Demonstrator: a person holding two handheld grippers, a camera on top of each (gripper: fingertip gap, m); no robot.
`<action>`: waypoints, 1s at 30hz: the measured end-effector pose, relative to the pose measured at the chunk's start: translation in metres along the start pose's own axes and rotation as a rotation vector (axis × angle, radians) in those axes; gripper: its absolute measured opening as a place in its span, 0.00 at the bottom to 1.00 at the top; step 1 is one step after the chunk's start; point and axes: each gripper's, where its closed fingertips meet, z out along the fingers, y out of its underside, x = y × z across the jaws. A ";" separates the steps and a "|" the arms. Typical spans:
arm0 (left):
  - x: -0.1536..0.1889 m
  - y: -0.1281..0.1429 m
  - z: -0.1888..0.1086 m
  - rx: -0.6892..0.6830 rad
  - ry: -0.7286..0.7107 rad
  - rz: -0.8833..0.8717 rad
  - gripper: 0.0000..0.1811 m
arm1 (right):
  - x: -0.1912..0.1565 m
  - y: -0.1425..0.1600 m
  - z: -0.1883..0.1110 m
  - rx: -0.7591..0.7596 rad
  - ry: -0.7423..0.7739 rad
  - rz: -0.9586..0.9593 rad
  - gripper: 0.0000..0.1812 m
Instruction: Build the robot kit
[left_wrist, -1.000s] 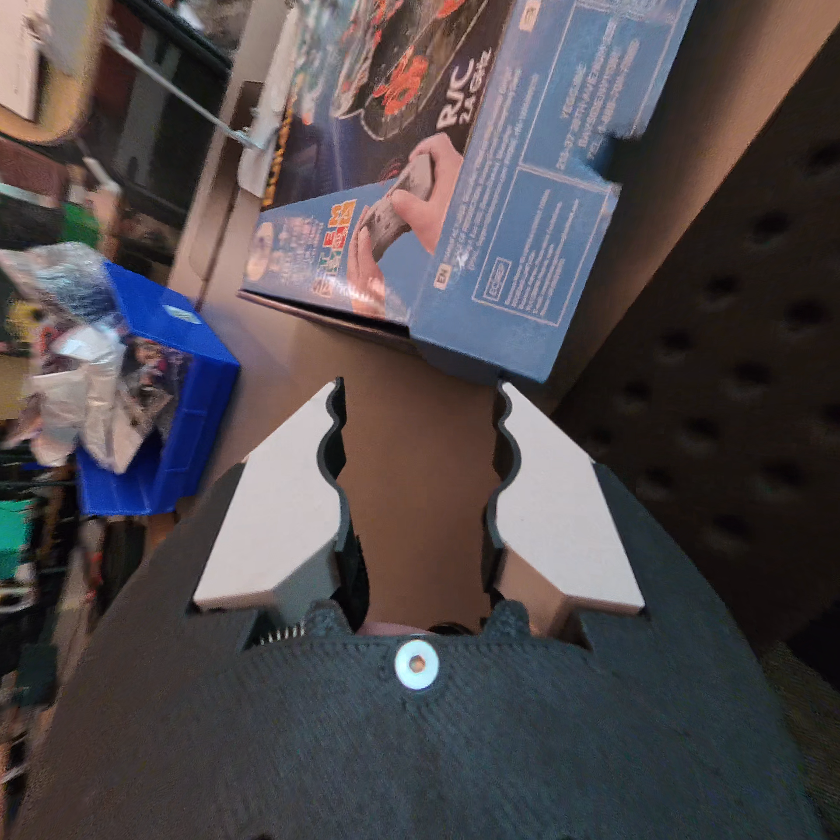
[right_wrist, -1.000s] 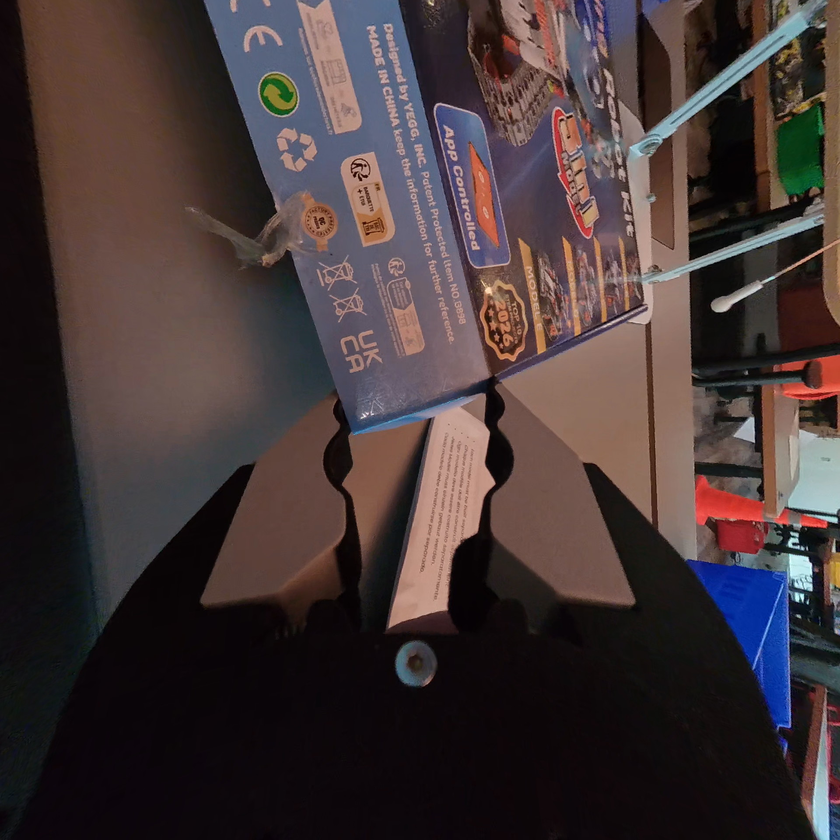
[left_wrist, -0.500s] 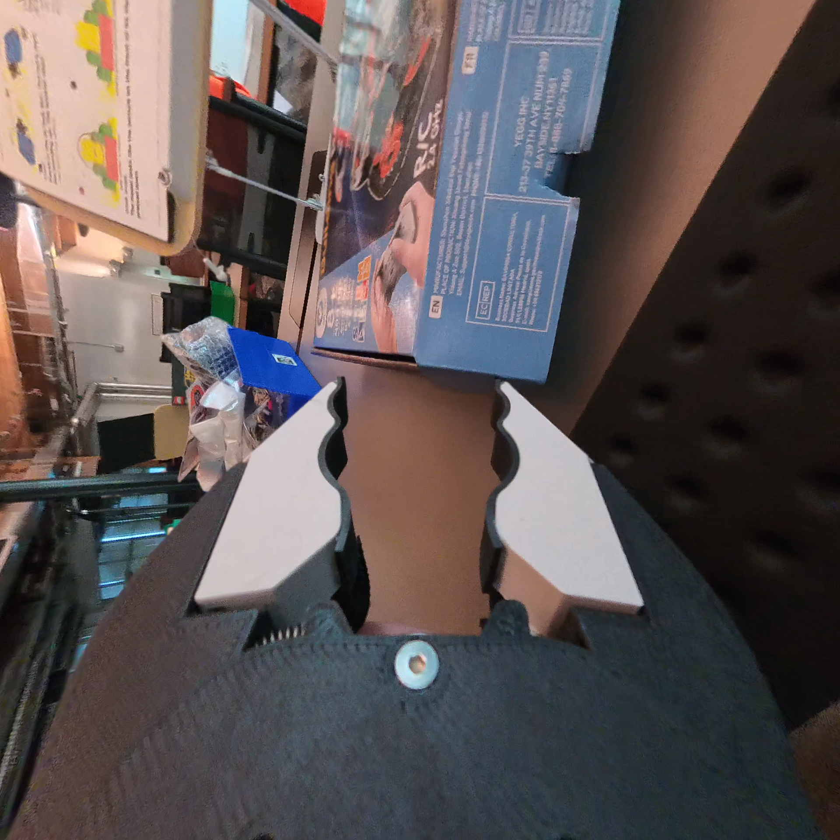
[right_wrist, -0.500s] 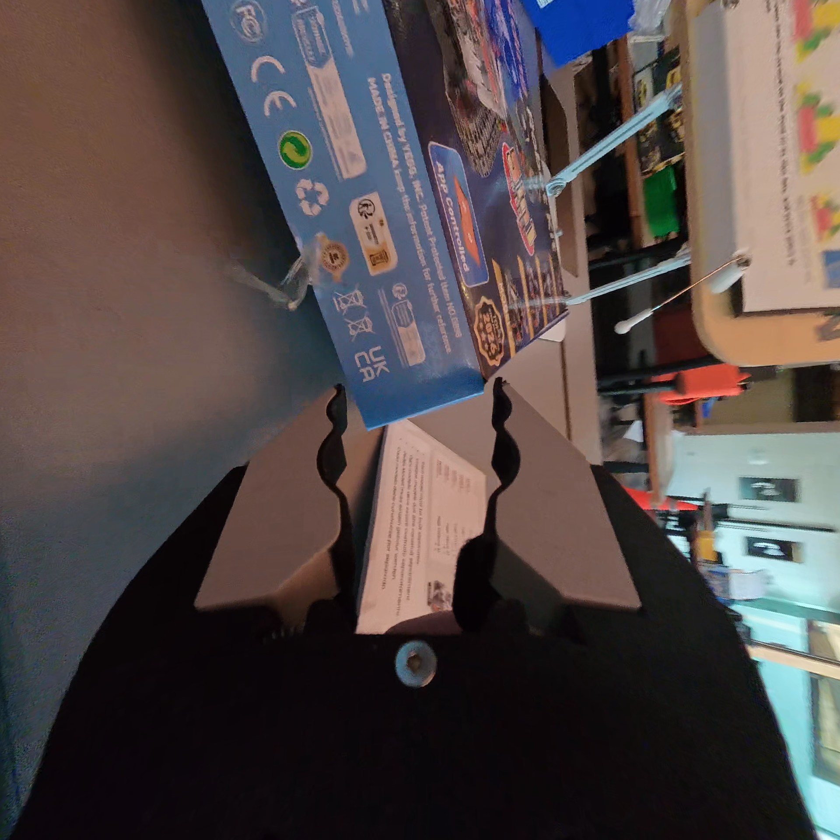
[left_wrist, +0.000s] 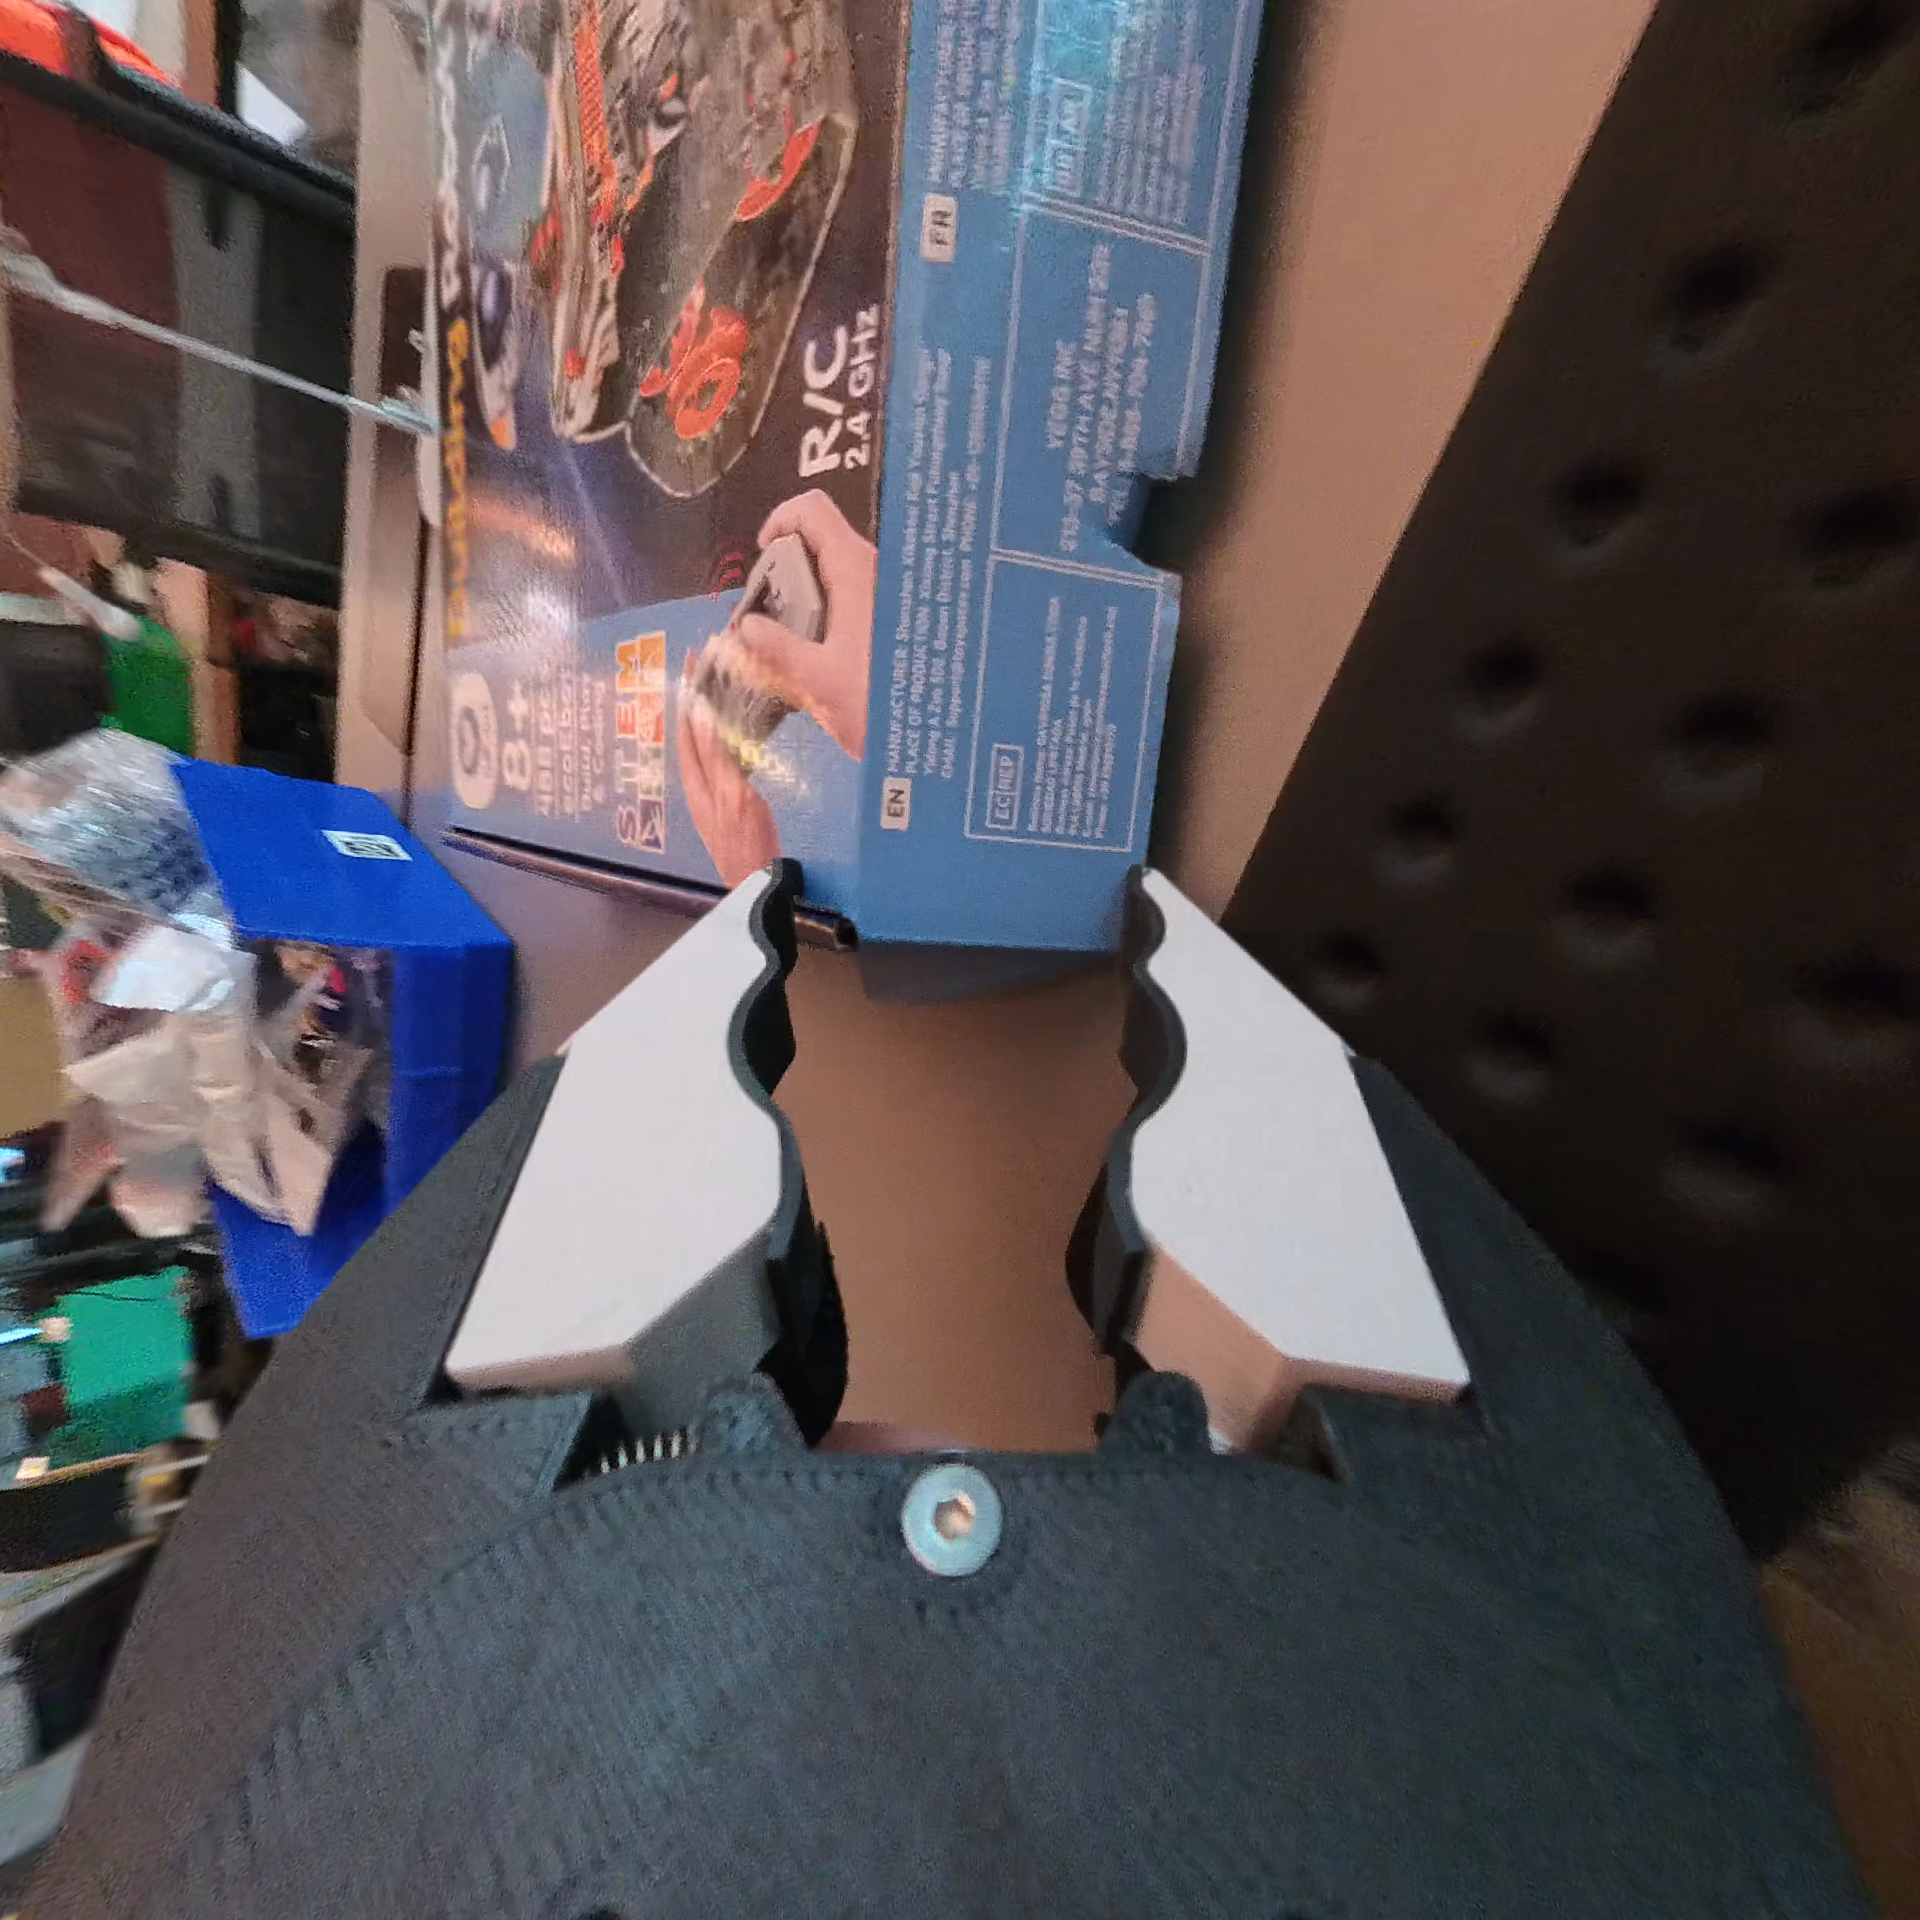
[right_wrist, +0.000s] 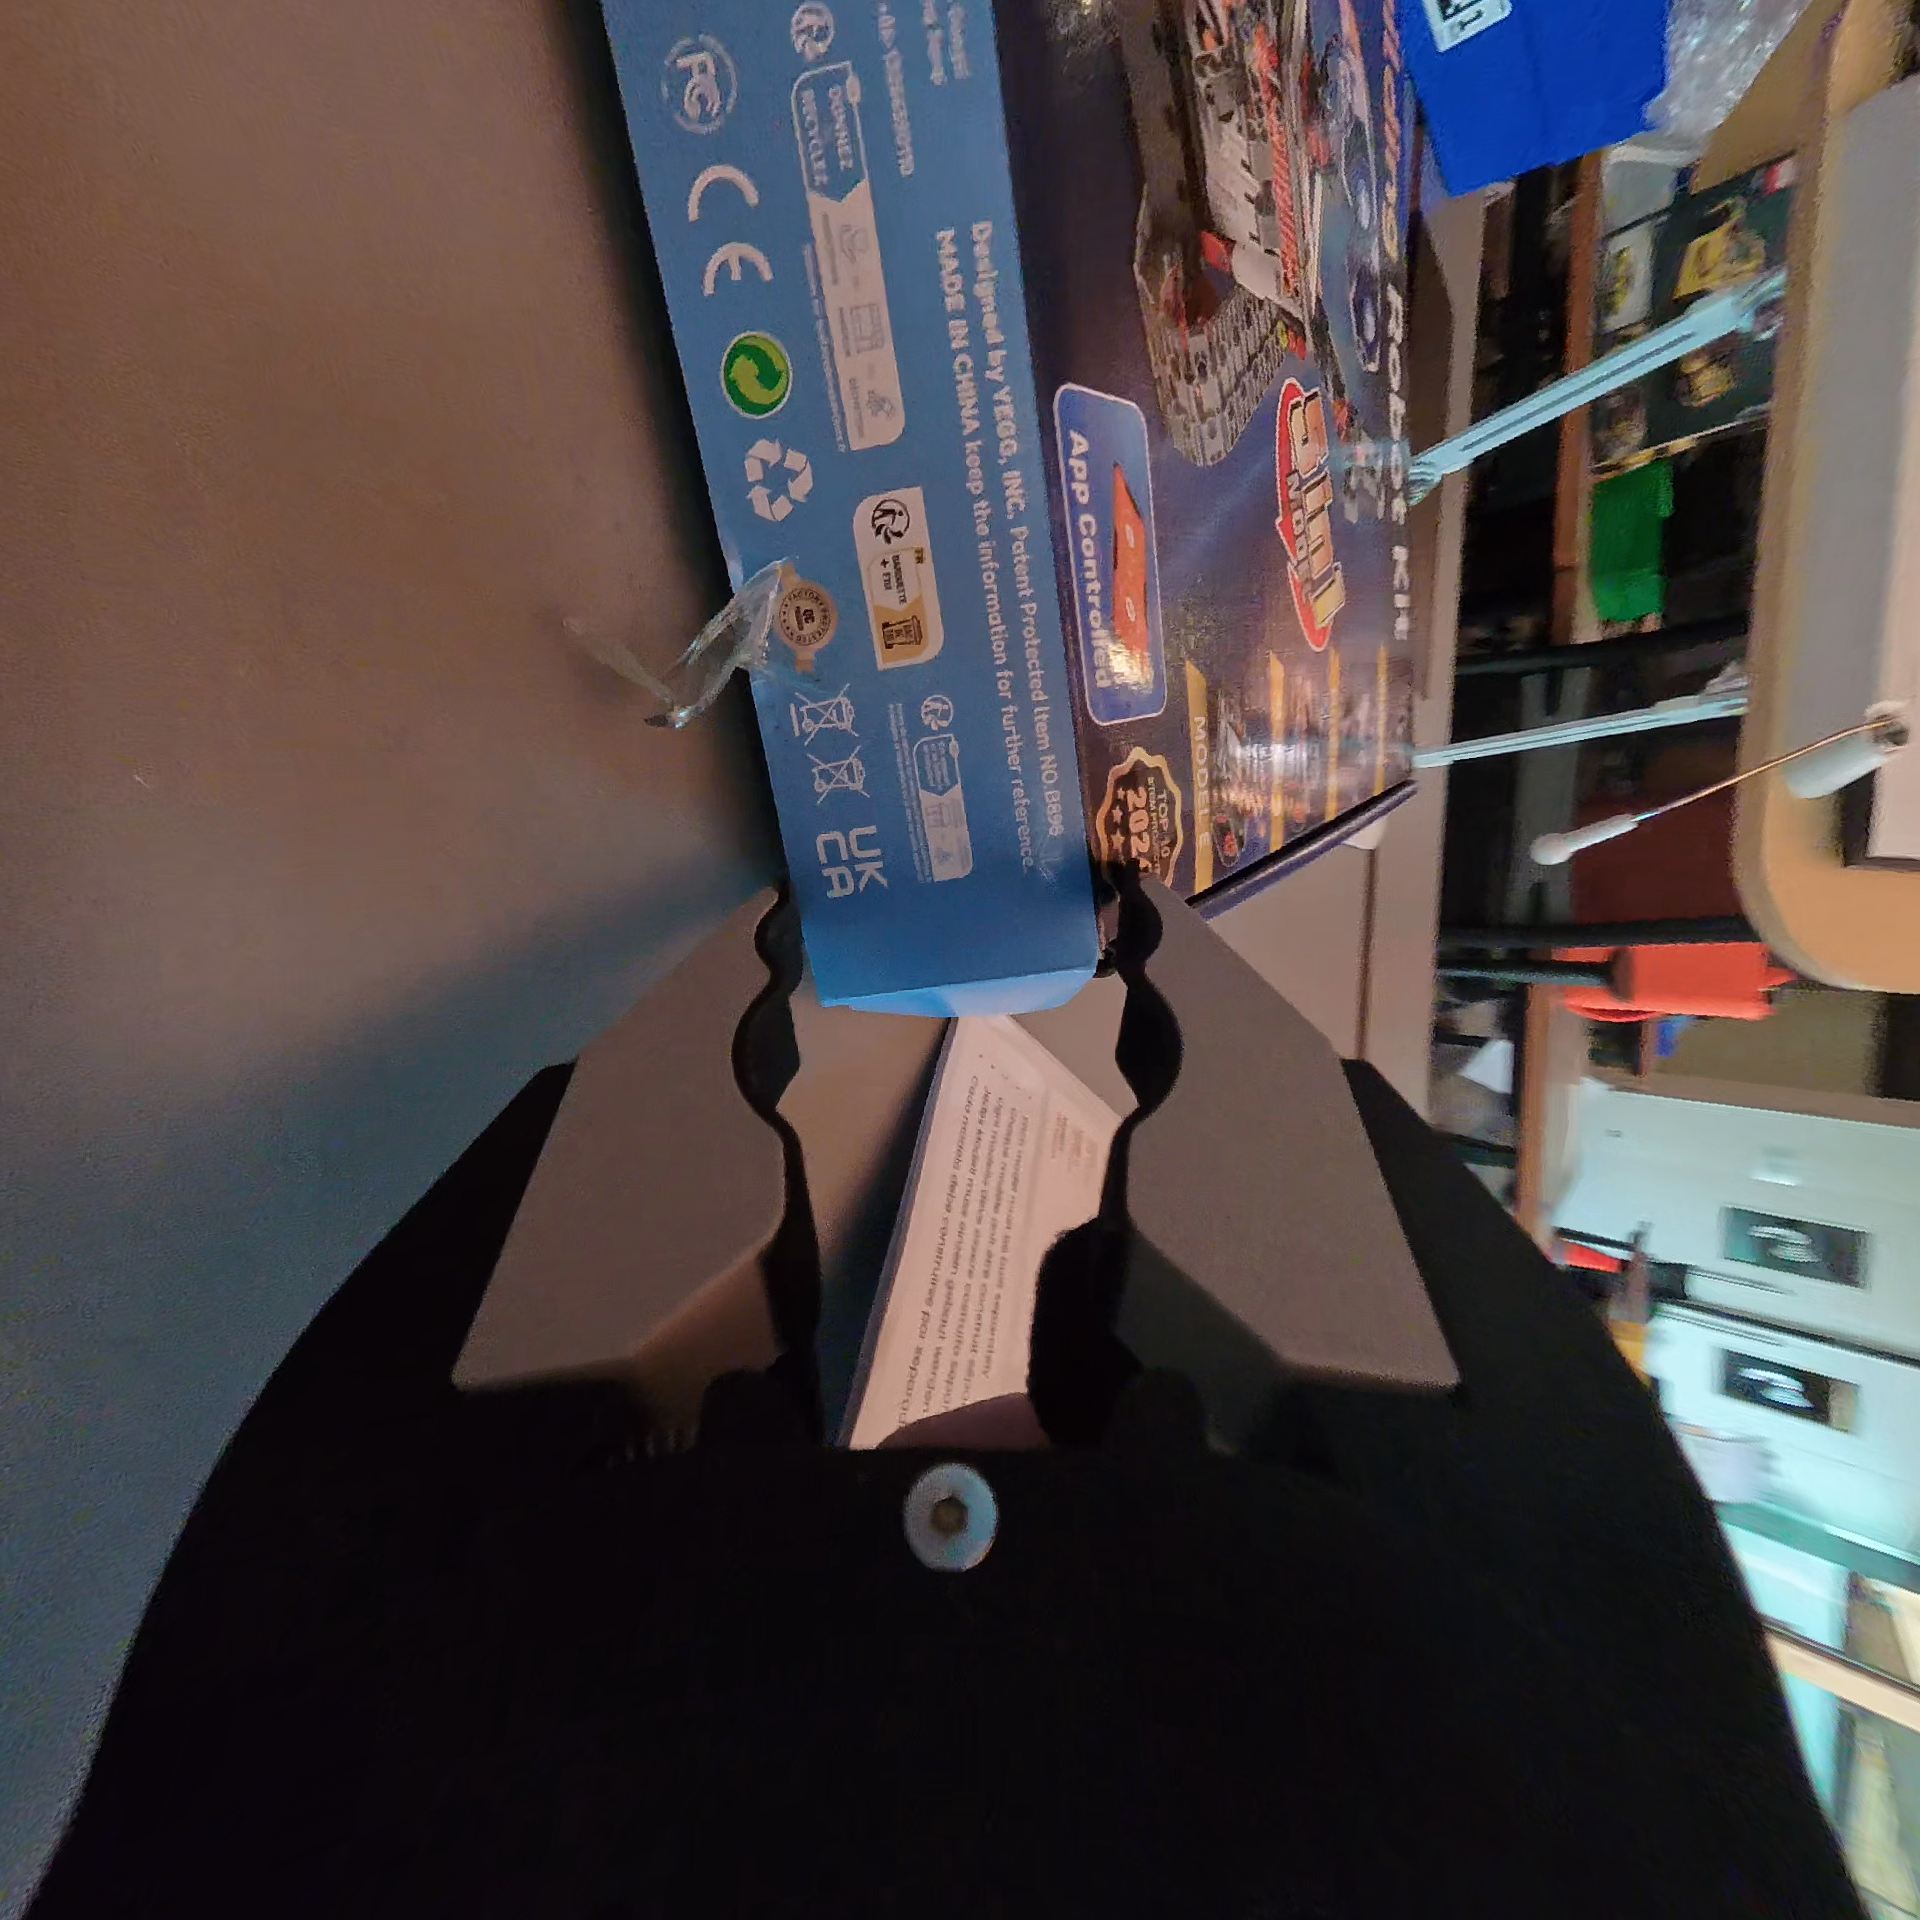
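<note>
At opposite ends of the blue toy box (left_wrist: 1018, 582), lying on the worktop (right_wrist: 312, 520), both tools are now brought closer: left tool (left_wrist: 956, 914) and right tool (right_wrist: 945, 925) are spread apart, tips bracketing its corners.

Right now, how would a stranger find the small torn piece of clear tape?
Find the big blue toy kit box lying on the tabletop. On its narrow side panel, beside a round gold seal, the clear tape scrap sticks outward; it alone is transparent and crinkled.
</note>
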 end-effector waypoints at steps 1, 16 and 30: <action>-0.002 -0.002 0.000 0.006 0.019 -0.038 0.33 | 0.000 -0.001 -0.002 0.010 -0.018 0.026 0.33; 0.021 0.007 0.011 0.040 0.234 -0.851 0.29 | -0.001 0.017 0.002 0.115 -0.279 0.765 0.25; 0.029 0.001 -0.002 0.017 0.471 -1.022 0.24 | -0.009 0.012 -0.009 0.059 -0.501 0.892 0.19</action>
